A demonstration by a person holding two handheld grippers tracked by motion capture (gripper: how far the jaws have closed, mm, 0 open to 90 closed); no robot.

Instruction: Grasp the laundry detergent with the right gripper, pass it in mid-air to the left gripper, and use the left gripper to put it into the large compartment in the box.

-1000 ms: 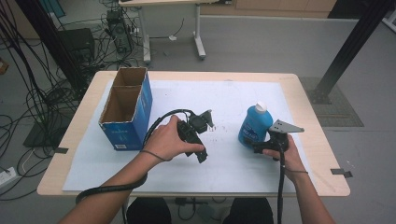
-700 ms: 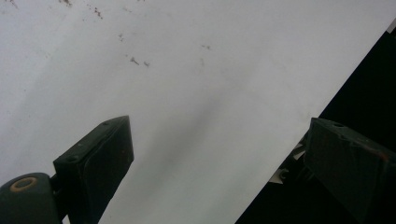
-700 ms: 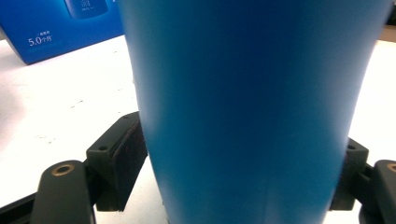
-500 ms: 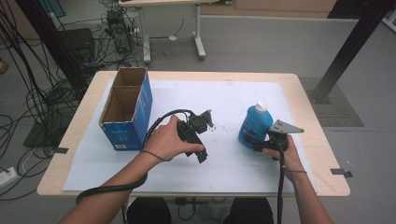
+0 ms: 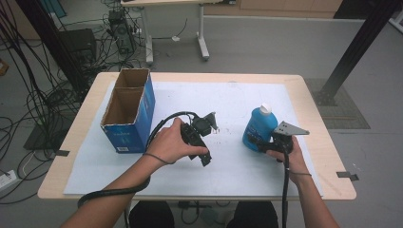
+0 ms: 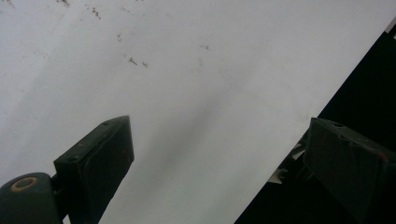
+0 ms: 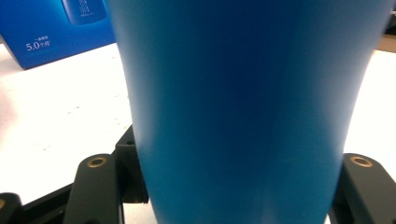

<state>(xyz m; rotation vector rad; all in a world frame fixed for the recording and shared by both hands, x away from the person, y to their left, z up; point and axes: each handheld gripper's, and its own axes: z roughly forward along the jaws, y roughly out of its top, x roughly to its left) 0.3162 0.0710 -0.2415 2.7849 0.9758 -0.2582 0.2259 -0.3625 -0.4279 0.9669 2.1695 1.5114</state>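
Note:
A blue bottle (image 5: 259, 126) with a white cap stands upright on the white sheet at the right. My right gripper (image 5: 260, 142) is at its base, and its jaws have just been closing. In the right gripper view the bottle (image 7: 243, 107) sits between the two black jaws, which press on both its sides. My left gripper (image 5: 202, 142) lies low over the middle of the sheet in a hand. In the left gripper view its jaws (image 6: 219, 163) stand wide apart over bare white paper, with nothing between them.
An open-topped blue cardboard box (image 5: 128, 111) stands at the left of the white sheet (image 5: 228, 95), and its printed side (image 7: 51, 28) appears behind the bottle. The wooden table edge (image 5: 328, 142) runs close to the right of my right hand. Cables trail from both grippers toward the near edge.

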